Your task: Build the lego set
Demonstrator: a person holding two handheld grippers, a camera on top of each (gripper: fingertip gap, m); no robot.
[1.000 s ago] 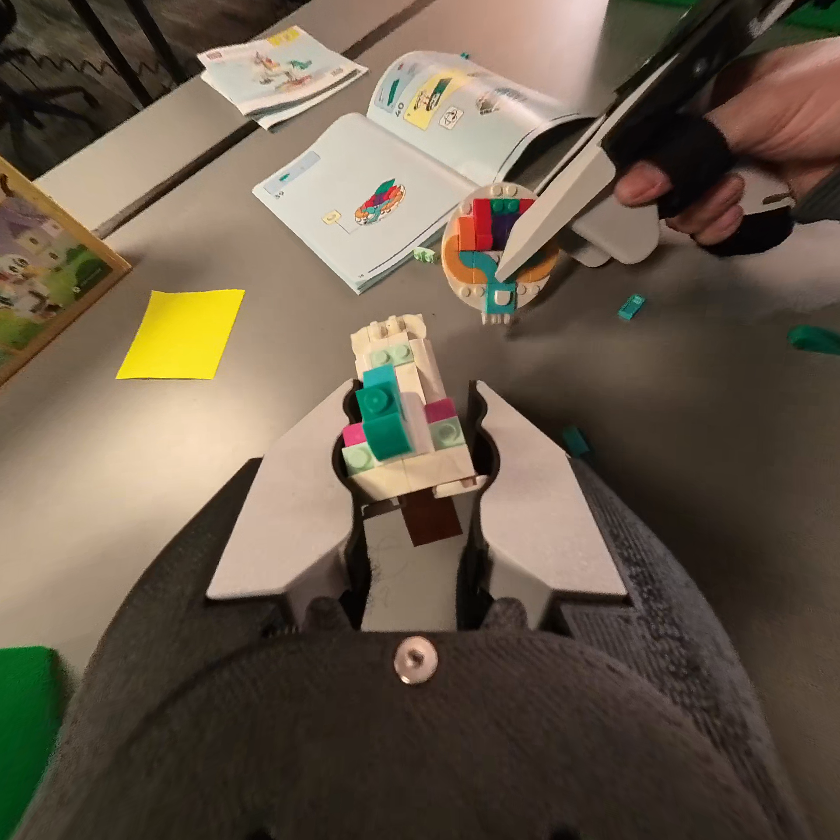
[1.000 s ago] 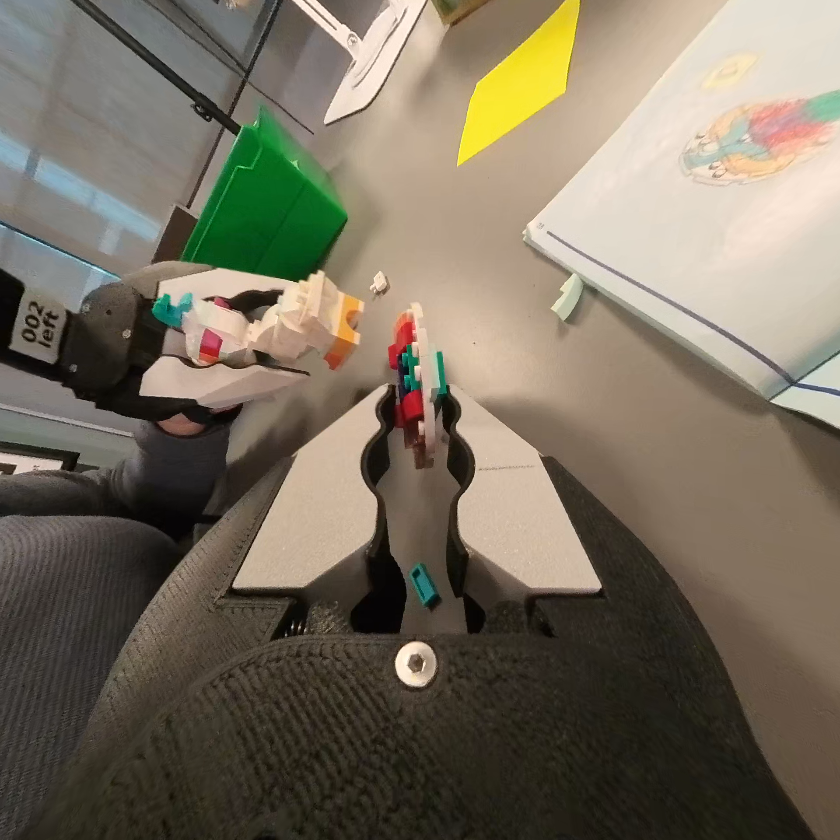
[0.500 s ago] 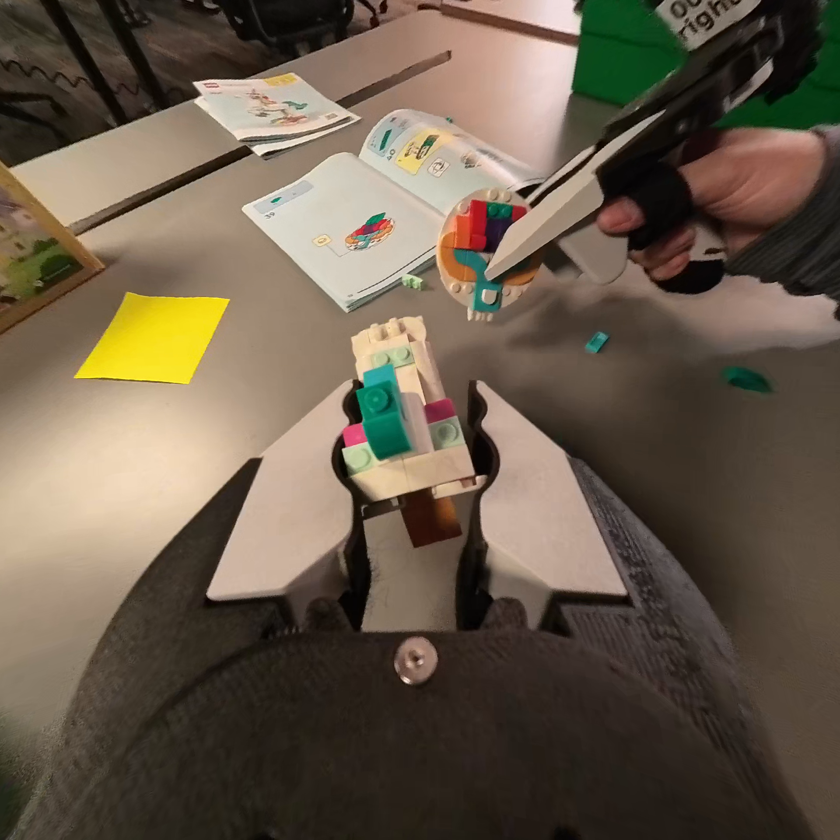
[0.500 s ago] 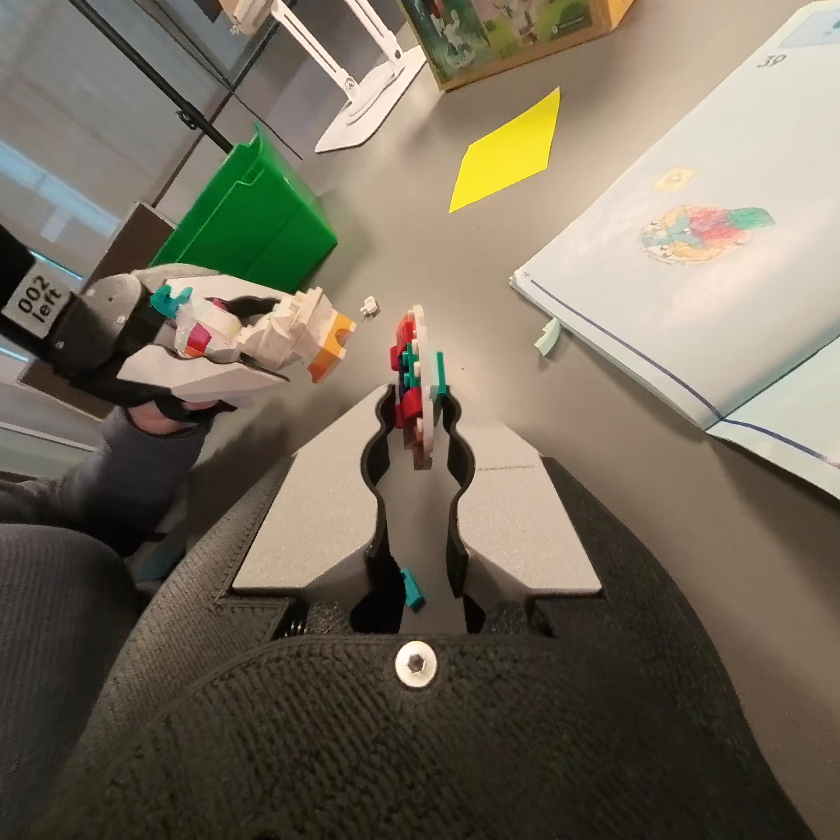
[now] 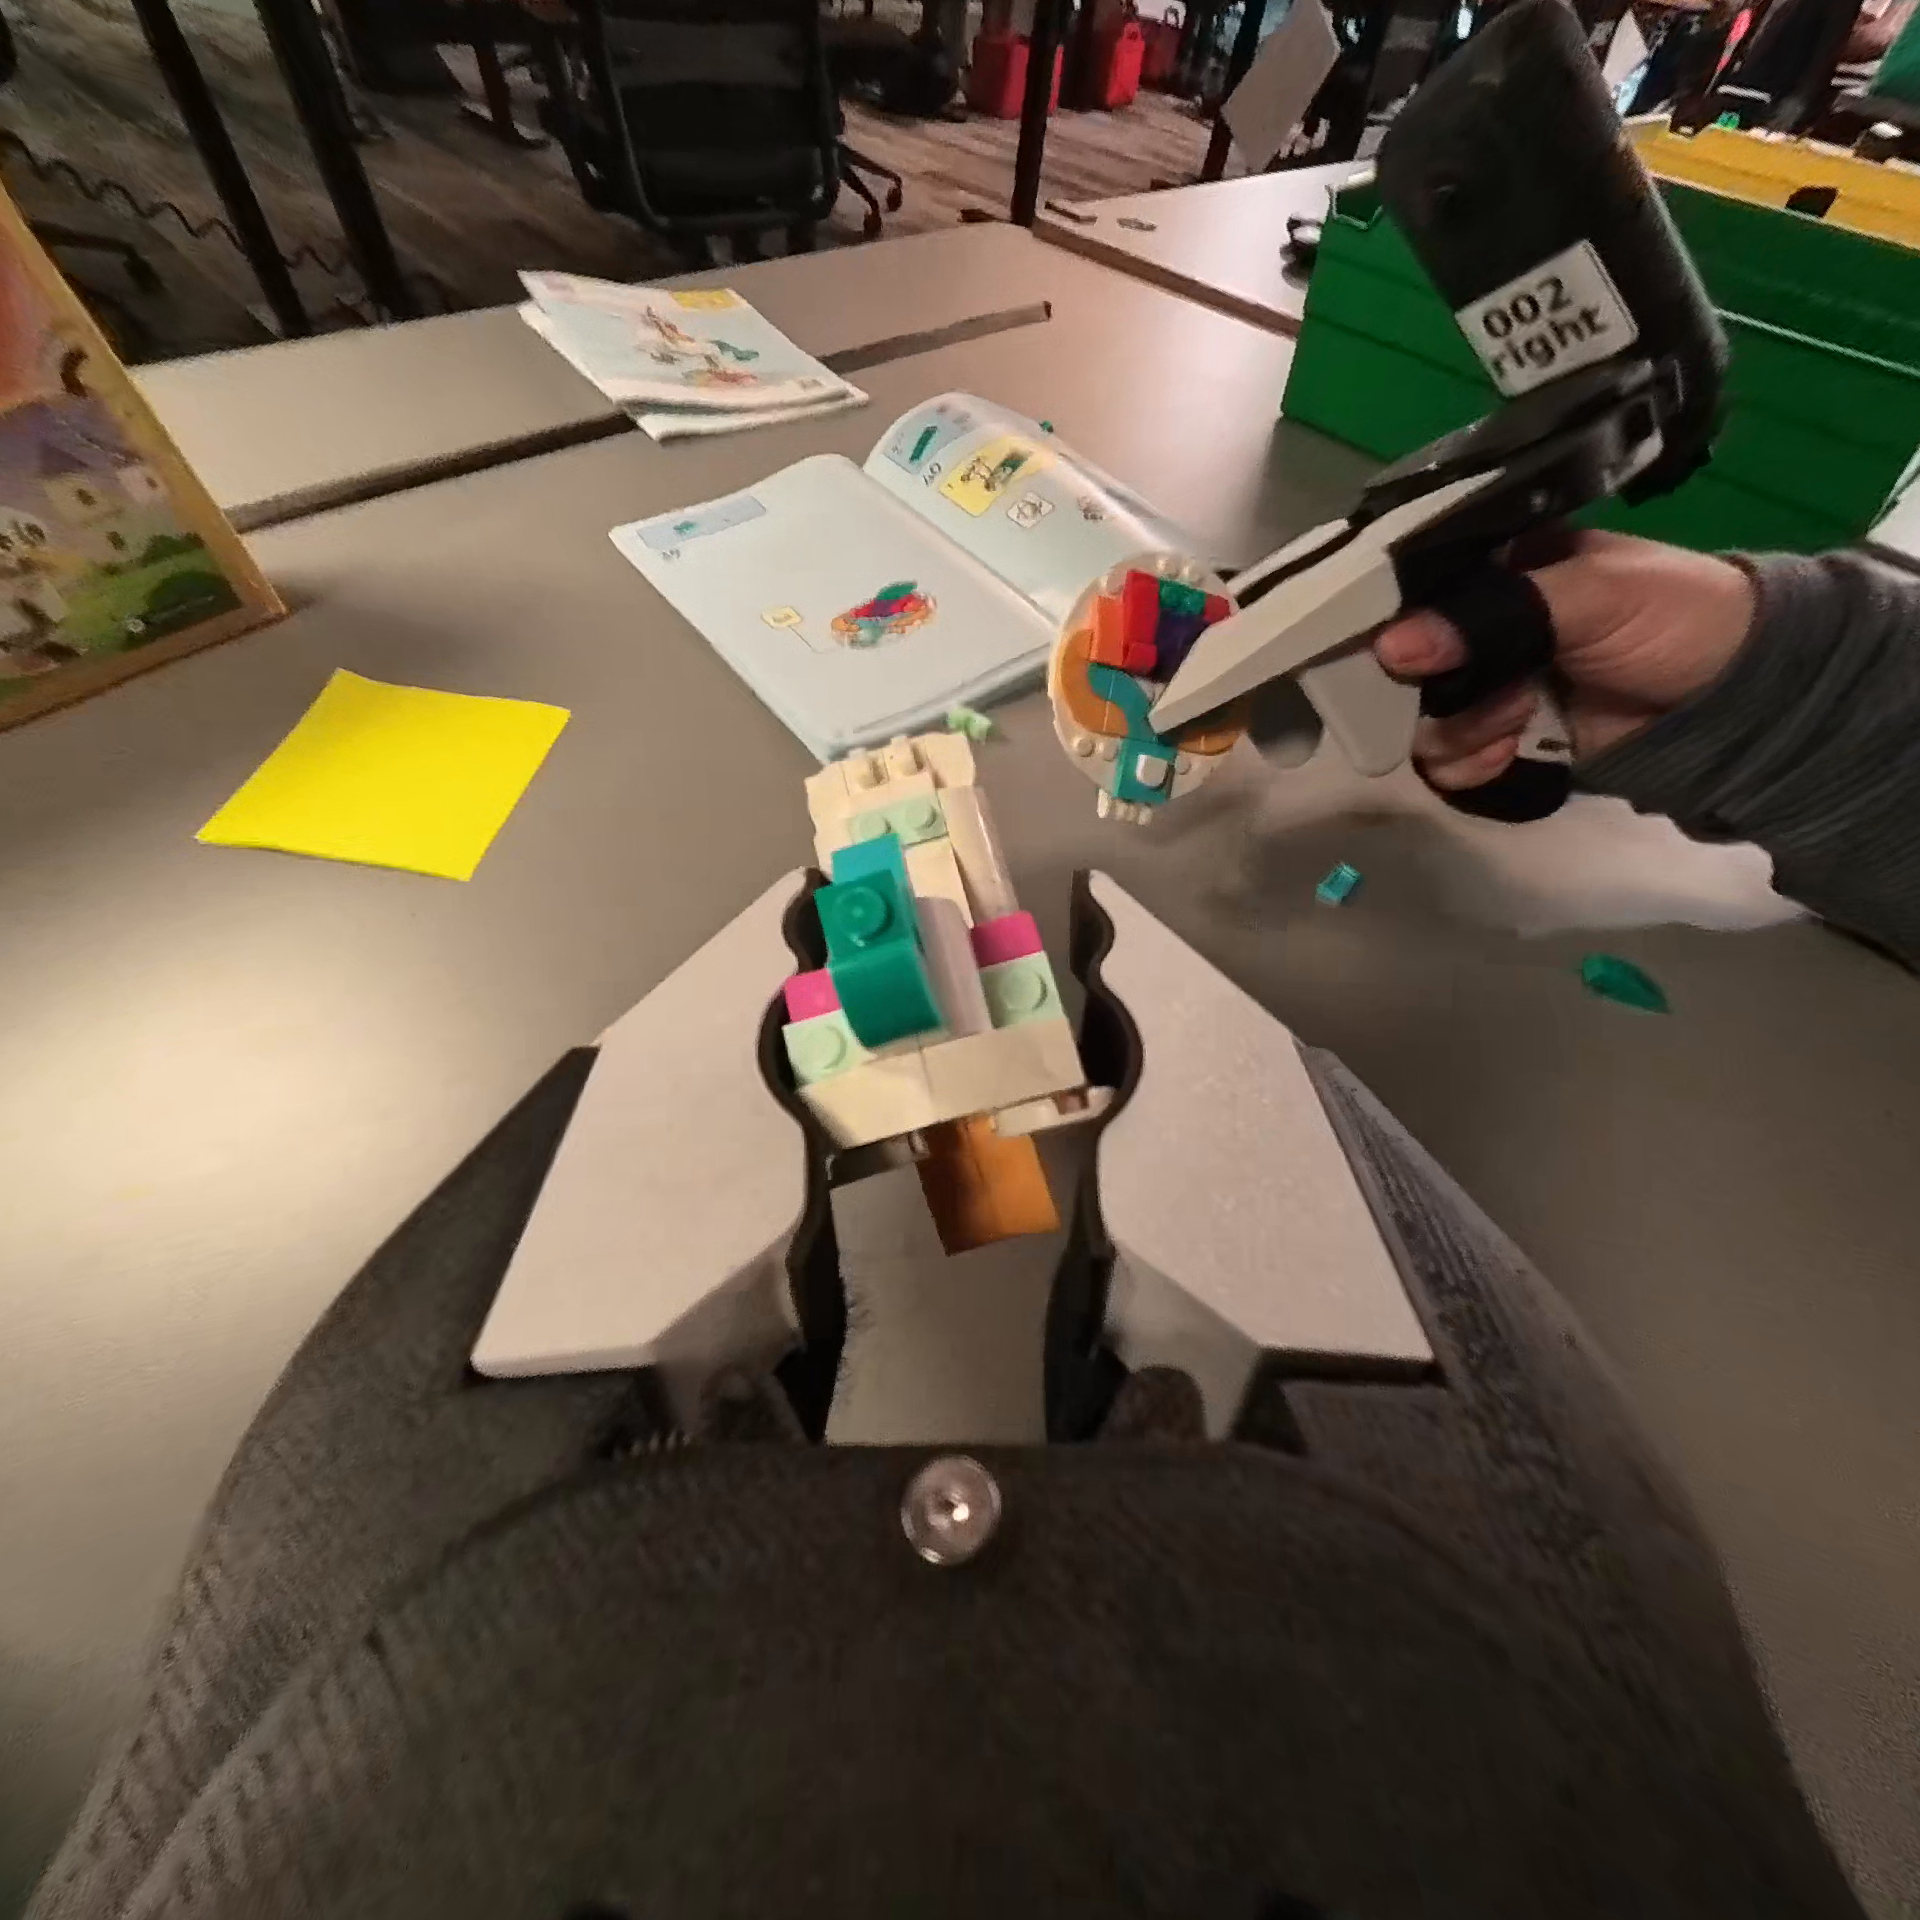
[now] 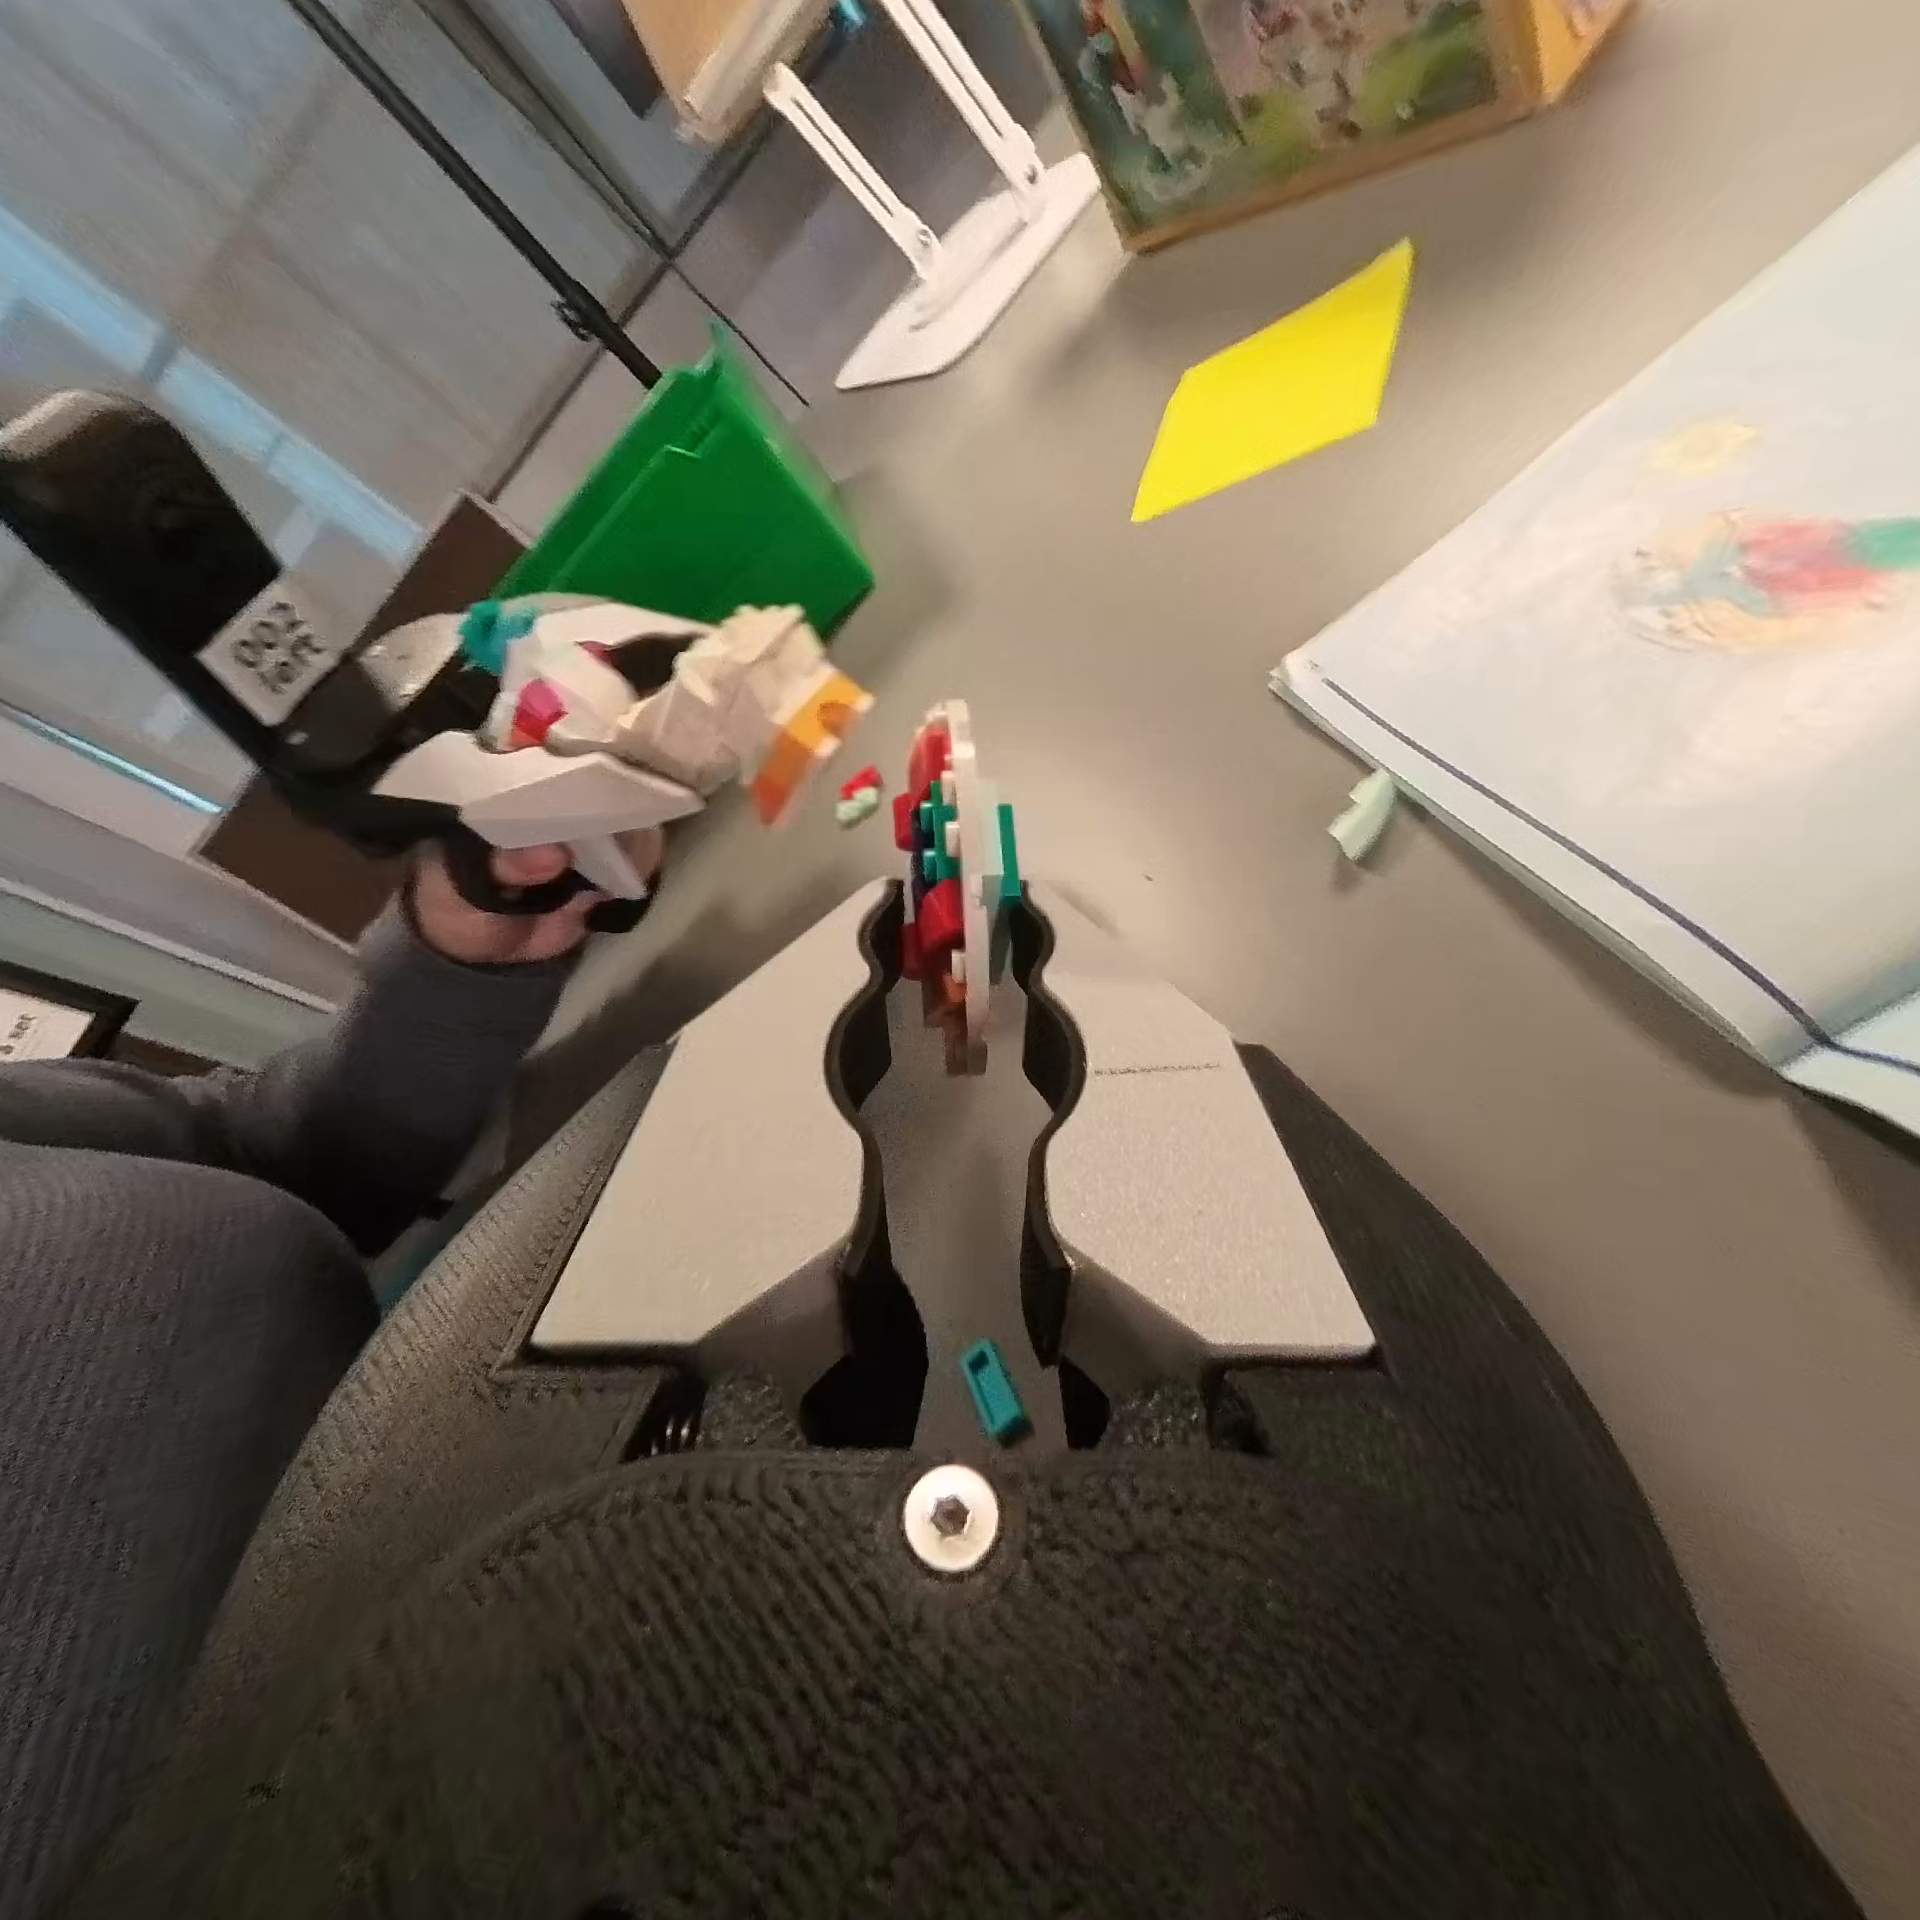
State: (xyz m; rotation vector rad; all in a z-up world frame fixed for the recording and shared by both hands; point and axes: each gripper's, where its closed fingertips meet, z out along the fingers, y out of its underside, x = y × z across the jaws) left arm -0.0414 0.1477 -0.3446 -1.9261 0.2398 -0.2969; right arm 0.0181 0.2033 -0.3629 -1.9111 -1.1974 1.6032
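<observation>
Lego body, white (image 5: 914, 997): clamped in left gripper (image 5: 940, 935), above grey table (image 5: 312, 1039). Round disc assembly (image 5: 1143, 665): pinched edge-on by right gripper (image 6: 951, 904). Left view alone shows disc's coloured face; right view alone shows white stand (image 6: 966, 260), possibly a phone holder. Nearby: open booklet (image 5: 831, 592), yellow paper (image 5: 395, 769), loose teal pieces (image 5: 1338, 883).

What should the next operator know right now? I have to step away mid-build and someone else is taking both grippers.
Left gripper: shut on the white body, held above the table.
Right gripper: shut on the round disc assembly, held on edge, close to the body's orange end but apart from it.
Open manual lies beyond; loose teal pieces on the table.
Done: both sub-builds. Left: joining them, then the loose pieces.
</observation>
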